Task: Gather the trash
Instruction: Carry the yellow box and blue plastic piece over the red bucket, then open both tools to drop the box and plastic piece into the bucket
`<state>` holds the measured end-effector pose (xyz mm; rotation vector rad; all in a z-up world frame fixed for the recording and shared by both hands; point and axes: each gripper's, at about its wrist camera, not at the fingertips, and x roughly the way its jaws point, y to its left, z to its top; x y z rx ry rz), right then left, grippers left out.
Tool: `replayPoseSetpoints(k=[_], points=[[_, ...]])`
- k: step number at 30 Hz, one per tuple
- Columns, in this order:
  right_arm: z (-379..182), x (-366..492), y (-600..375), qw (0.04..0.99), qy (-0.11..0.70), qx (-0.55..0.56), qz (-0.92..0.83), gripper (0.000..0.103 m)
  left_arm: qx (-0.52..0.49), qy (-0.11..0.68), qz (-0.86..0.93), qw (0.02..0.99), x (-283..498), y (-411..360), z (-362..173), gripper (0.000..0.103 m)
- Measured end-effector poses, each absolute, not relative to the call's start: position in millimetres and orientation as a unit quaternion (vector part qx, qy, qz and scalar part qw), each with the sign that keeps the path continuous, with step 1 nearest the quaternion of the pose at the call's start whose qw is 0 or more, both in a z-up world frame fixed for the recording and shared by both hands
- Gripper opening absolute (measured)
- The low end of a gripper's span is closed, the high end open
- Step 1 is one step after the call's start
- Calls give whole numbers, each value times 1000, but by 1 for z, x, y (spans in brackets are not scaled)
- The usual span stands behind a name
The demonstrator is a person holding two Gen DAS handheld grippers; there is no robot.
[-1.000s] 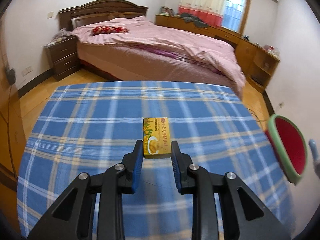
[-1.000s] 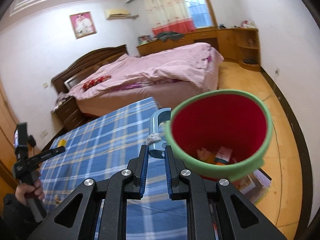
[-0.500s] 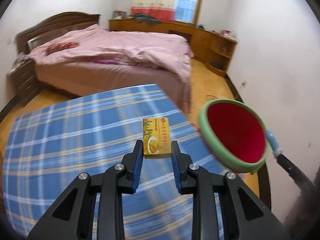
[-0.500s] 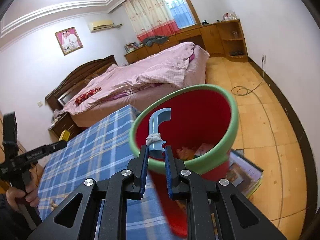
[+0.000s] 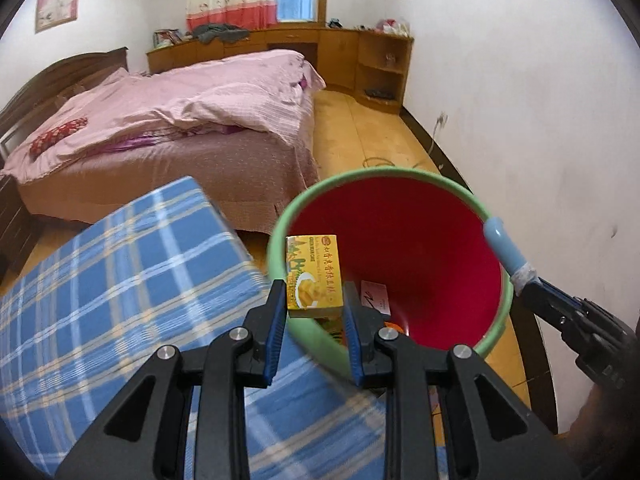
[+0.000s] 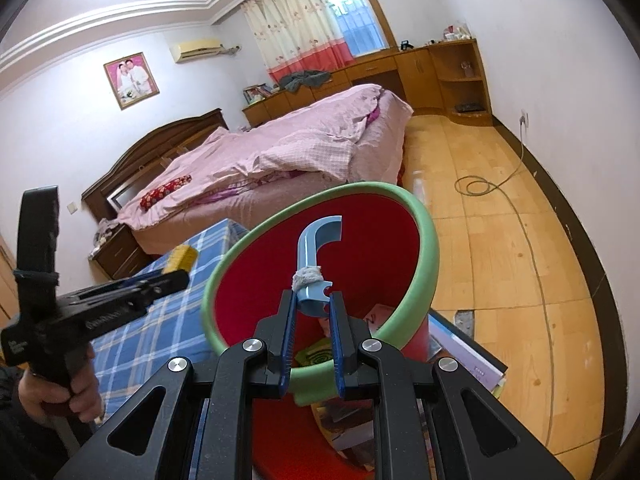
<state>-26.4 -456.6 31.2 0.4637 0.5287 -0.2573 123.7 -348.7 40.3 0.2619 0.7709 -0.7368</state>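
Yellow box (image 5: 314,276): clamped in left gripper (image 5: 314,312), long axis pointing forward, over near rim of bin (image 5: 400,178).
Bin: tilted toward box, mouth just ahead.
Right gripper (image 6: 313,322): clamped on blue handle (image 6: 314,256).

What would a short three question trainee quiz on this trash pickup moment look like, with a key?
1. True or false: the yellow box lies flat on the blue checked cloth.
2. What does the right hand-held gripper clamp?
A. the blue hook handle
B. a pillow
C. a cable
3. Fill in: the left hand-held gripper holds the box at the green rim of the red ____.

Key: 1 false; 2 A; 3 bin.
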Motion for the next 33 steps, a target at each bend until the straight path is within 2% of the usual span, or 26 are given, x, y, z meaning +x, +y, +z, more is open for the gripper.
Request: replayPoseSetpoints(k=[5,8,9,18,24,26,31,33], points=[[20,-16,-466,927,269,234,-121,16,128,380,-357,844,130,-365,25,28],[17,-13,-469,925,272,238,-118,18,129,391,-353,840,133,-368,19,43],[17,-13,-470,925,272,239,-118,18,127,391,-352,841,133,-367,18,44],[29,-17,-456,928,271,232,-107,27,112,394,-346,844,119,-340,34,44],[44,-29,-425,932,268,227,-89,36,89,395,-329,853,104,-298,48,44],[47,-31,-413,933,269,224,-85,47,82,396,-317,858,99,-280,53,44],[53,-31,-381,935,275,218,-55,50,59,394,-292,870,89,-237,63,44],[56,-30,-368,936,274,216,-50,54,45,390,-280,876,84,-217,66,44]])
